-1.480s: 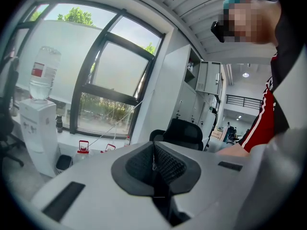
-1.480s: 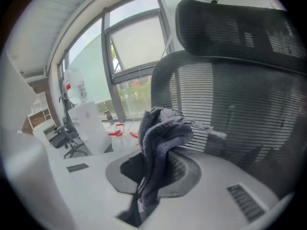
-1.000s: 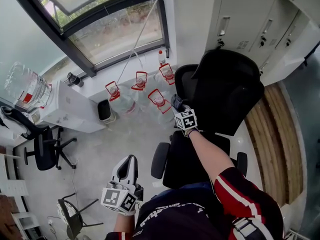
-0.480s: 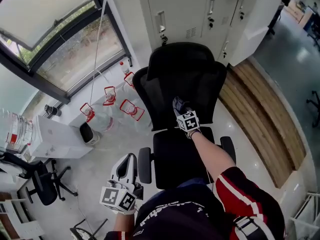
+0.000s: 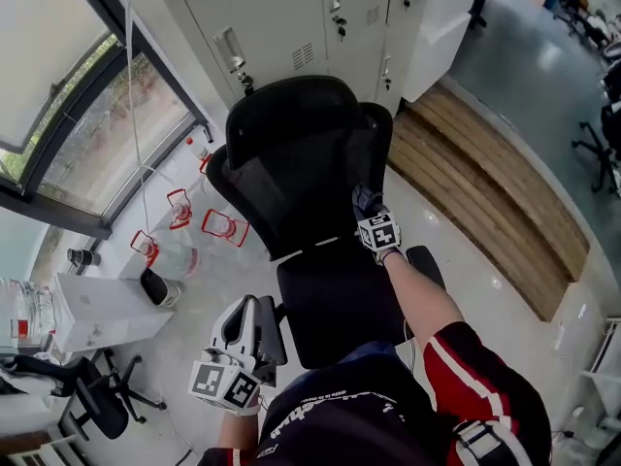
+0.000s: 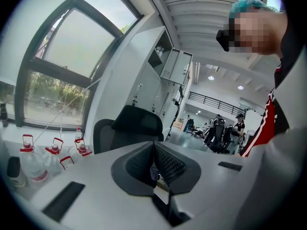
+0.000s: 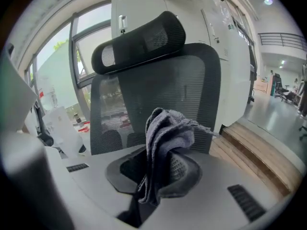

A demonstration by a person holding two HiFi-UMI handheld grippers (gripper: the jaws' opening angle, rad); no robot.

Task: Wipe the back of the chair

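Two tools: right tool (image 5: 365, 202) grips crumpled grey cloth (image 7: 165, 128), curved black mesh chair back (image 5: 291, 178) just ahead of it; left tool (image 5: 254, 306) clamped shut, empty.

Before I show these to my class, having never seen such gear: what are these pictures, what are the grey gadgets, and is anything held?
No robot: a person holds a two-jaw gripper in each hand. The head view comes from a camera on the person's head, looking steeply down. The two gripper views come from cameras riding on each gripper, looking along its jaws. The right gripper is shut on a grey cloth, close to the black chair's mesh back. The left gripper sits low by the person's side, jaws together, holding nothing. Water jugs stand on the floor by the window.
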